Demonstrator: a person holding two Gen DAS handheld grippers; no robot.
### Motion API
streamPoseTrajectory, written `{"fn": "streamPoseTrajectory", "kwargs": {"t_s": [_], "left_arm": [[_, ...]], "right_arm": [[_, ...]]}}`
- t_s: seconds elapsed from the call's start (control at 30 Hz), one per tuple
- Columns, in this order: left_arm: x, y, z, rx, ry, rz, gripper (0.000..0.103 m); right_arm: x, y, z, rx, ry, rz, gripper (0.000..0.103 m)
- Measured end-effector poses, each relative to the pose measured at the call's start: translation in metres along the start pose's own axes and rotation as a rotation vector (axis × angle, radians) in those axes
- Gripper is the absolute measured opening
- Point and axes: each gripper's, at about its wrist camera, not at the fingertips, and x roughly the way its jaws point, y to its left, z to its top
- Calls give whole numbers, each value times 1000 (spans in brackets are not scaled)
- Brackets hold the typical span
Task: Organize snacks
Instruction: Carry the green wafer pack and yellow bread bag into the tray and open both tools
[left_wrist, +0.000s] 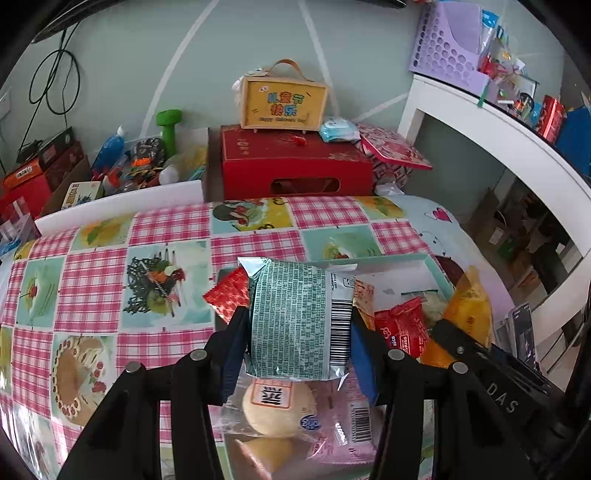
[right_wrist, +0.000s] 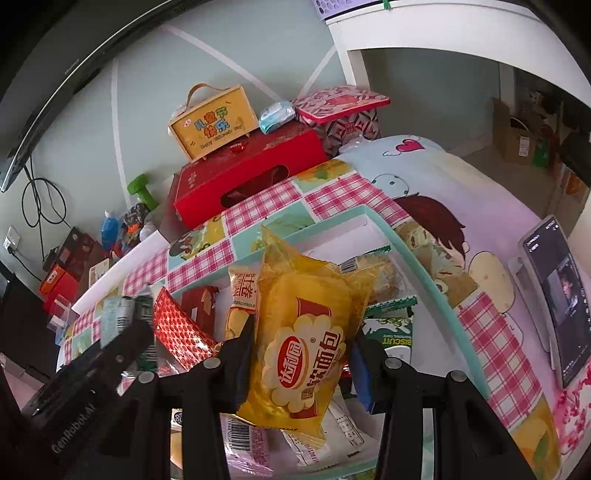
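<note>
Snacks fill most of a teal-rimmed white box (right_wrist: 417, 258) that sits on the pink-checked tablecloth (left_wrist: 92, 288), near the table's right side, and two of them are now up in the grippers above it. Beyond the cloth stand a red gift box (left_wrist: 295, 162) and a yellow carry case (left_wrist: 283, 104) on top of it (neither looks part of the sorting).

In the right wrist view, the right gripper (right_wrist: 301, 350) is clamped on a yellow soft-bread packet (right_wrist: 306, 343), its jaws pressed to the packet's two sides, held upright over the box. In the left wrist view, the left gripper (left_wrist: 299, 332) pinches a green-printed silver packet (left_wrist: 299, 317) the same way, barcode edge to the right, hanging just above the box's left part.

Smaller pieces remain loose below: a red foil packet (left_wrist: 229, 291), a small red sachet (left_wrist: 400, 326) and a clear-wrapped round bun (left_wrist: 277, 406).

Both packets are puffy film, so I'd judge a firm but not crushing squeeze is best. The two grippers are close together, so move one at a time, lift clear of the rim before travelling sideways, and set each packet down flat.
</note>
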Motion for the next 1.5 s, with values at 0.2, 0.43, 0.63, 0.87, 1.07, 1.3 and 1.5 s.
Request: {"fn": "streamPoseTrajectory", "kwargs": {"t_s": [0.2,0.43,0.63,0.87,1.07,1.3,1.5], "left_arm": [[20,0,-5,-25,50,-12,53],[34,2,-10,-37,82,-8,53],[36,1,-9,-36,79,-4,53],[46,9,-8,-73,87,-7,53],[55,15,-11,-102,118,-17,53],[51,16,-9,-106,114,-18,58],[44,19,-7,-108,115,-13,63]], "right_arm": [[11,4,-4,-20,30,4,47],[19,4,-7,-29,52,7,47],[15,5,-4,-32,24,28,47],[23,11,-4,-45,18,64,47],[30,11,-5,-42,35,56,48],[26,6,-3,-27,25,39,62],[27,5,-4,-32,47,25,69]]}}
